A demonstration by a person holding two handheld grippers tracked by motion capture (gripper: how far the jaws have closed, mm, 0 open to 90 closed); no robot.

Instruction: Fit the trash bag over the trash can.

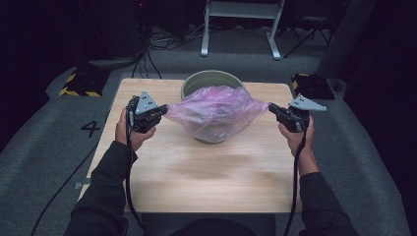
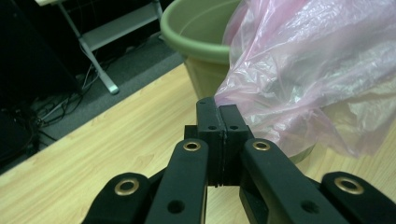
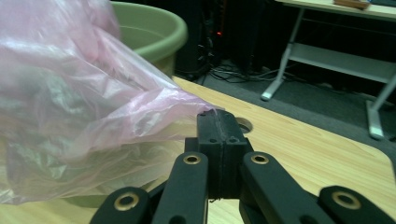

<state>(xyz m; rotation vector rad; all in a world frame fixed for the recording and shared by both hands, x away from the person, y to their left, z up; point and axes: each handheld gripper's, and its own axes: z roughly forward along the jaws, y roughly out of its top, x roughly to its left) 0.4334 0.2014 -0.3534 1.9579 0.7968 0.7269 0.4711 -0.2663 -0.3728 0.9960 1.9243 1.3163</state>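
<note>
Black jaws fill the foreground of both gripper views, and in each they are pressed flat together on a corner of the thin, crinkled pink plastic bag [image 1: 216, 114]. My left gripper [image 2: 219, 105] pinches the bag's left edge; my right gripper [image 3: 215, 114] pinches the opposite edge, with no gap showing between either pair of jaws.

From the high view I can see the bag stretched between my left gripper [image 1: 163, 110] and right gripper [image 1: 273, 109], hanging over the near half of the round olive-green plastic bucket [image 1: 212, 78], which stands toward the far side of the pale wooden table [image 1: 196, 172]. The film drapes over the near rim and sags down the bucket's front wall; the far rim is uncovered.

I judge the job to be lining the bucket, and it looks roughly midway: the bag is gripped on both sides and spread wide, but it lies on top of the bucket more than in it. Left to do, as I read it, is to carry the mouth over the far rim and settle the film down inside.
</note>
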